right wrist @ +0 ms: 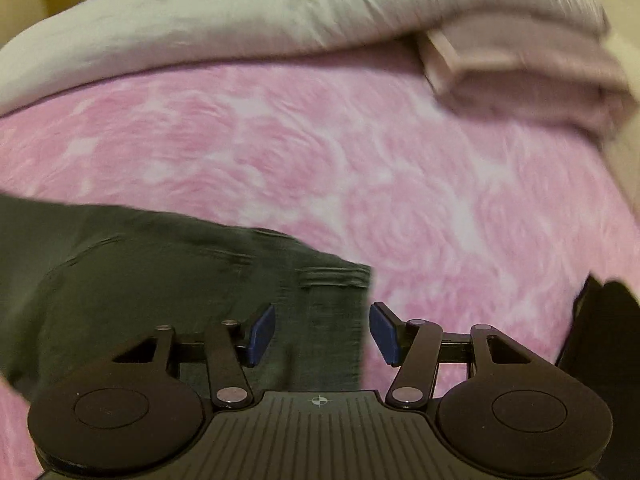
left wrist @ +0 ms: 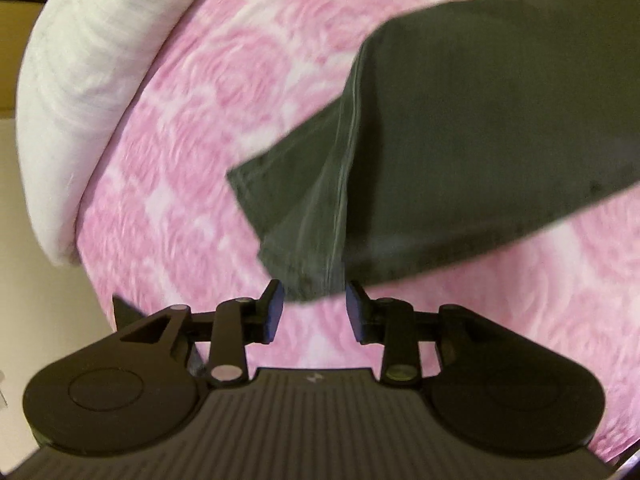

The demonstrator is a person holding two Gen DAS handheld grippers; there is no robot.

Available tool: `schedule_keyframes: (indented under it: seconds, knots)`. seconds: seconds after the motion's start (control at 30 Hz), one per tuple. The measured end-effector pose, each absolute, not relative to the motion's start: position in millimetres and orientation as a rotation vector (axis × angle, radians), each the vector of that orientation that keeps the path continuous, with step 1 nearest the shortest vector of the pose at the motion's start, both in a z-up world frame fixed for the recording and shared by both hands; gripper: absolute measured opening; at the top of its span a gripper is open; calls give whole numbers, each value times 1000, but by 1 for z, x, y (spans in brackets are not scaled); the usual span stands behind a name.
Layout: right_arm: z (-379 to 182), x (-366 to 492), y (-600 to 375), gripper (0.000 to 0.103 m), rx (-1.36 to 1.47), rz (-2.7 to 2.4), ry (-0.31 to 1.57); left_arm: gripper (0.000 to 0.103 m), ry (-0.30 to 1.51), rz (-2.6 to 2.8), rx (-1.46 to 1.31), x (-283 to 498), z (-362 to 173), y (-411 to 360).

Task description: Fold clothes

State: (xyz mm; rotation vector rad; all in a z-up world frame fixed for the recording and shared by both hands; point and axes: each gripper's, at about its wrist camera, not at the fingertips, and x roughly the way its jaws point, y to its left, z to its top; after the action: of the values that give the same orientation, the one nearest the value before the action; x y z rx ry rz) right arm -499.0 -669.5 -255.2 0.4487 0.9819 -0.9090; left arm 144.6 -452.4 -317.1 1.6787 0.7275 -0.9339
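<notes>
Currently: dark garment [left wrist: 460,152] lies on the pink blanket [left wrist: 192,128], one layer doubled over.
Left gripper [left wrist: 314,310] and right gripper [right wrist: 322,334] both released at garment ends; fold stage undeterminable.

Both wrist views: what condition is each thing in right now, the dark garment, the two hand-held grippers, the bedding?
Dark garment: partly folded on the pink blanket, ungripped.
Left hand-held gripper: open, garment's hem corner between its fingers.
Right hand-held gripper: open, straddling the garment's edge.
Pink rose blanket: spread flat.
Grey blanket: bunched at the far edge.
</notes>
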Motion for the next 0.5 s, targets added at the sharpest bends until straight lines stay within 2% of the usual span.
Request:
schedule_keyframes:
  seconds: [0.03,0.1,0.3,0.5]
  knots:
    - [-253,-491,-658,56,435,-880,981,35,713,-944,1677,144,-316,-441]
    - [-254,-469,-634,56,419,-810,989,44,655,-986,1683,143,-315,-417]
    - [-258,-384,-560,56,366,-615,1013,44,556,-1097,1544,163,-323,-370]
    - [-264,-297,-496,56,347,-632,1010,44,527,-1388,1257,213,-327,-389]
